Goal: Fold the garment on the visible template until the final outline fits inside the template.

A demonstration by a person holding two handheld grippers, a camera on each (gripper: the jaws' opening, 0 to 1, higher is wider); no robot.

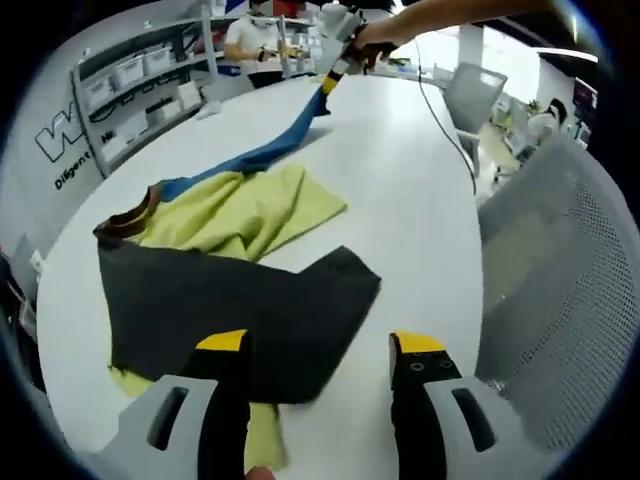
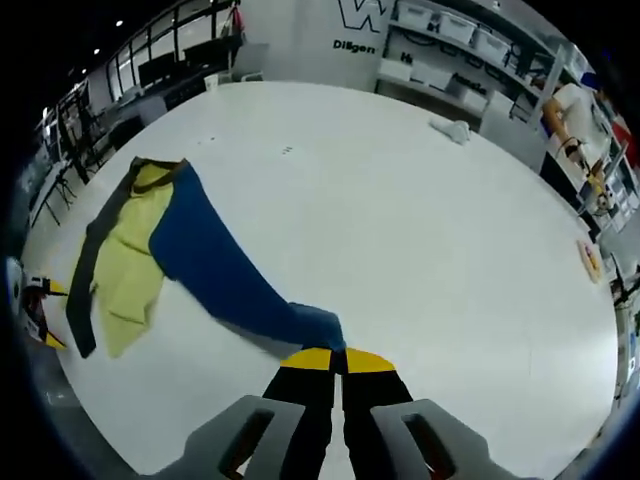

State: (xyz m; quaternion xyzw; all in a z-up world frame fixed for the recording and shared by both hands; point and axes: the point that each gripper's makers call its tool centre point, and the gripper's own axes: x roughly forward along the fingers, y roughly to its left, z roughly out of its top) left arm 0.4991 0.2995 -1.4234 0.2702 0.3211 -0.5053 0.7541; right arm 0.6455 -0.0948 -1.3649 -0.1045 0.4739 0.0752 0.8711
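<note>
The garment (image 1: 235, 215) is lying spread on the white table (image 1: 400, 190), just ahead of the left gripper (image 1: 320, 350): a colour-blocked top with a dark grey panel nearest those jaws, a yellow-green panel beyond it, a brown collar (image 1: 130, 220) off to the left and a long blue sleeve (image 1: 275, 145) running away toward the far side. It is looking light, thin and thoroughly limp, sagging and creasing along the stretched sleeve, so it will likely drape and slide readily on the smooth tabletop; hems, cuff and corners look like the sensible places to pinch. The left gripper's jaws are standing open, hovering just short of the dark panel's near edge and holding nothing.

Over in the right gripper view, the right gripper (image 2: 328, 360) is clamping its yellow-tipped jaws together on the sleeve end (image 2: 310, 325), with the blue cloth trailing away to the upper left toward the body of the garment (image 2: 130, 255). The left gripper view is showing that same gripper (image 1: 335, 60) from afar, in a person's hand (image 1: 375, 35), sleeve drawn taut. No template outline can be made out.
</note>
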